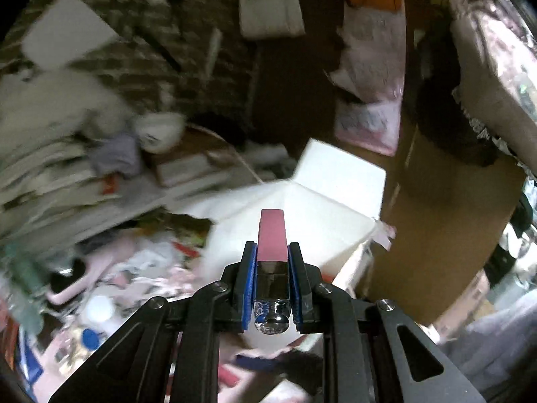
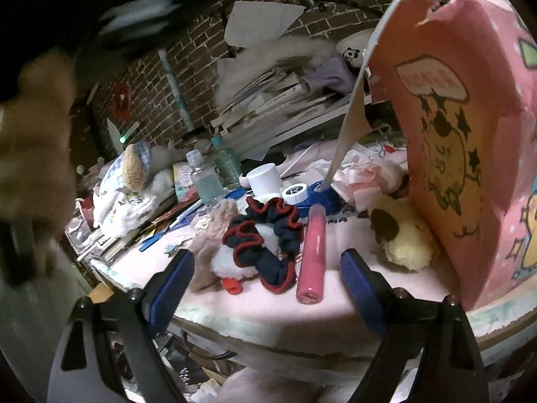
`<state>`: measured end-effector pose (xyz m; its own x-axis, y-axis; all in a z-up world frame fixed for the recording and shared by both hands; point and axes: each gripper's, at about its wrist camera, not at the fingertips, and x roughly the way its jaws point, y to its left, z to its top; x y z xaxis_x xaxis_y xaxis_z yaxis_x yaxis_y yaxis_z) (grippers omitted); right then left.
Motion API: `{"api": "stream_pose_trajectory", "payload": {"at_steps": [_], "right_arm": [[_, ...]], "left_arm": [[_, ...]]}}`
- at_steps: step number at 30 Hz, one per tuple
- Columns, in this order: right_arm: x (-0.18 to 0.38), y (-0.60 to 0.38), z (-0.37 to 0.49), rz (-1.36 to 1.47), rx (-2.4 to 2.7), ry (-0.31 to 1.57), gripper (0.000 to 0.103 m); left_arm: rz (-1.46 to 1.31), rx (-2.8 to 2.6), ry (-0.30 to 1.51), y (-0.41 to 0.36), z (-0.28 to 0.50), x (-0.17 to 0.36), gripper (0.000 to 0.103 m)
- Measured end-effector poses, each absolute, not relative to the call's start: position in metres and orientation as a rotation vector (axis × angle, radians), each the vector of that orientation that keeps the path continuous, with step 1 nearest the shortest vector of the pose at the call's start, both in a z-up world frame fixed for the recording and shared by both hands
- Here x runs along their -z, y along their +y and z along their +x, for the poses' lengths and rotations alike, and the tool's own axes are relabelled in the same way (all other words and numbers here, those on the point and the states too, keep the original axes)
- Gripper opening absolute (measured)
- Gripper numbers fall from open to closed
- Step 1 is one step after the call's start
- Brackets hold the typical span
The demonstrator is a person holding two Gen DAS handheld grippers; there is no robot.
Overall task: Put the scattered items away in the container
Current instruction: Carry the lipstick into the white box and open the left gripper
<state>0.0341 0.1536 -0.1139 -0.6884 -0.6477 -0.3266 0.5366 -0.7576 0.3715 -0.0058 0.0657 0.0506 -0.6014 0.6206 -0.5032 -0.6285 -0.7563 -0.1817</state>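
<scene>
Pink and chrome, a lipstick-like case sits pinched between the blue pads of the left gripper, held above the white inside of the open box, its pink end pointing toward that box. From the right wrist view, the box's pink cartoon-printed outer wall stands at the right. Just left of it lie a cream plush toy, a pink tube and a navy red-edged scrunchie. The right gripper hangs spread wide and empty near the tube.
</scene>
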Motion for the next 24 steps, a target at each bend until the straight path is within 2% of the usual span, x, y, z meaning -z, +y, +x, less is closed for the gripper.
{"api": "stream_pose_trajectory", "payload": {"at_steps": [7,13,24], "right_arm": [[0.115,0.159,0.038,0.586,2.356,-0.357,0.087],[0.115,0.166,0.037,0.585,2.34,-0.389,0.087],[0.112,0.178,0.036,0.577,2.339,-0.426,0.087]], "left_arm": [[-1.088,-2.25,0.136,0.13,-0.067,-0.041,0.013],[-1.328,-2.192,0.421,0.179,-0.095,-0.017,0.013],[-1.446,-2.134,0.756,0.209,-0.103,0.024,0.013]]}}
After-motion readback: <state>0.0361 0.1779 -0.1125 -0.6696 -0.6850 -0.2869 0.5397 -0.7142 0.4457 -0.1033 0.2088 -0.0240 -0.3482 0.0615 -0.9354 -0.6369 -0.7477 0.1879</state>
